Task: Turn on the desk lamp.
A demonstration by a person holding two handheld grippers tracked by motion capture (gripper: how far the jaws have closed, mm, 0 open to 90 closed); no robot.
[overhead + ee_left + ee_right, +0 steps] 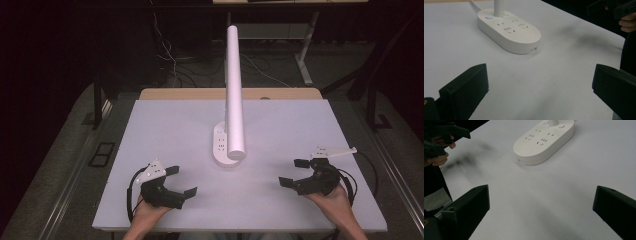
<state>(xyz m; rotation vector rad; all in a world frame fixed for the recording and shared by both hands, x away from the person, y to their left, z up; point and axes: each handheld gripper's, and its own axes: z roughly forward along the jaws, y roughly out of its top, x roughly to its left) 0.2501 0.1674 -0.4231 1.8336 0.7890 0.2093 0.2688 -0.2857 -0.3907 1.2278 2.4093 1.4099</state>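
White lamp base, table, jaws apart

The lamp base is seen as smooth, slightly glossy white plastic; the counter is matt white.

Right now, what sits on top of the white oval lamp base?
The white oval lamp base carries socket openings, a lit round button and the white stem. In the high view the white tubular lamp head covers its right side.
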